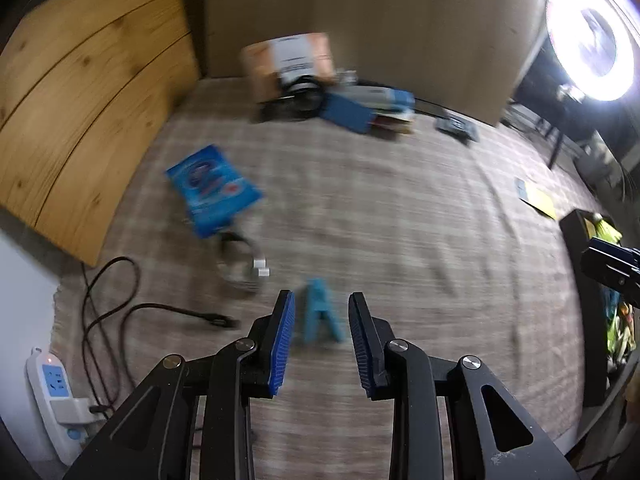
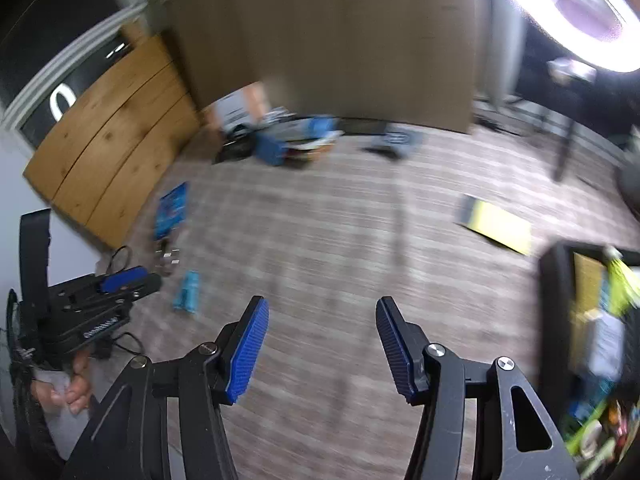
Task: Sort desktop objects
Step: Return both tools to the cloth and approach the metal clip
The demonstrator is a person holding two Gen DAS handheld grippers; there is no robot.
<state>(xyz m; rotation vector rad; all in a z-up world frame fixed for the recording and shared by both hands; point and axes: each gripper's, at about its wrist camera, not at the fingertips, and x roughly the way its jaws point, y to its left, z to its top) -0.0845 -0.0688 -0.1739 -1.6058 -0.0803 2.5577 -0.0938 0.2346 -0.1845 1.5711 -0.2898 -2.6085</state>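
Jaws of both grippers stand apart, gripping nothing.

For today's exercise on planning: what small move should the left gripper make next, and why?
Probably lower the left gripper over the blue clip and close. Its jaws are open and empty, and the clip lies on the cloth between the fingertips.
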